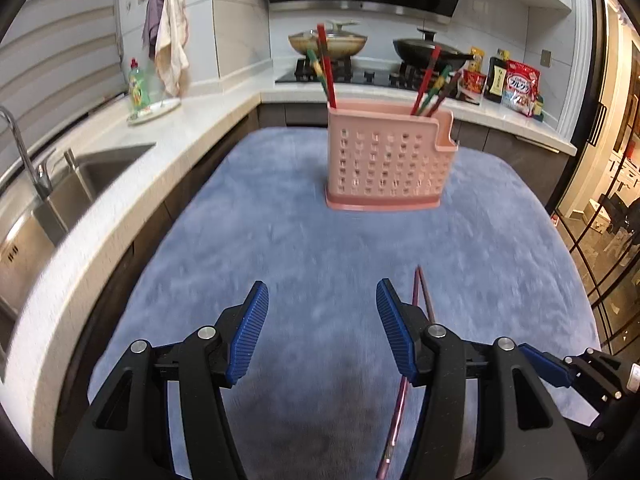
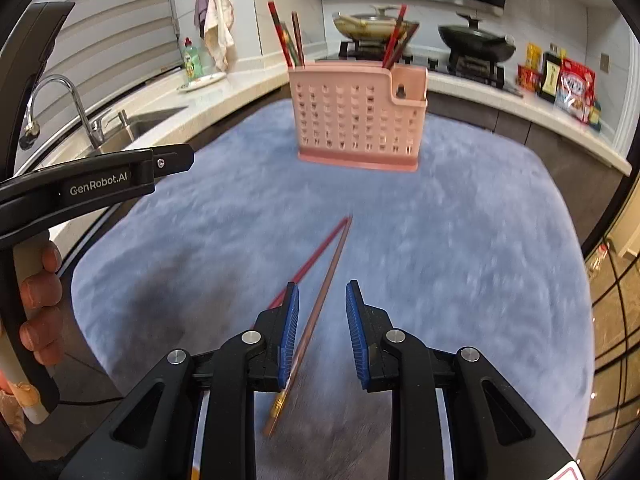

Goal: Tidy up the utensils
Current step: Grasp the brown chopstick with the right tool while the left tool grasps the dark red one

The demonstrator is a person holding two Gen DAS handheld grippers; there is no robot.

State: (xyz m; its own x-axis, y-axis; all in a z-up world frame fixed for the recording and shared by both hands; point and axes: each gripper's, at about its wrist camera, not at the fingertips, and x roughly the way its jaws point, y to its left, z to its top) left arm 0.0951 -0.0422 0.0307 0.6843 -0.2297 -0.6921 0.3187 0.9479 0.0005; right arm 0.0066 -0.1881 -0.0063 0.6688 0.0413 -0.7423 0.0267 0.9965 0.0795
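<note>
A: Left wrist view first. The left claw (image 1: 322,300) stands wide, nothing between its blue pads. 2 chopsticks (image 1: 416,300) lie on the blue cloth (image 1: 280,240), just beside and partly under the right-hand finger. The pink holder (image 1: 386,160) stands upright farther ahead, well apart, with several chopsticks already leaning in both ends.

B: How would they handle?

A: My guess: light, stiff, thin rods, probably smooth and apt to roll or pivot in a loose pinch. The soft pile may let them sink a little, so the pads need to reach low.

B: And the right wrist view?

A: The right claw (image 2: 322,300) is partly spread, holding nothing that I can tell. The same pair of chopsticks (image 2: 332,256) meets at the far tips and splays toward the camera; 1 stick runs between the fingers, close against the left pad (image 2: 290,332), the other passes outside it. The holder (image 2: 360,116) sits ahead.

B: Where to grip?

A: Near the middle, across both sticks where they lie closest, so they don't swing.
</note>
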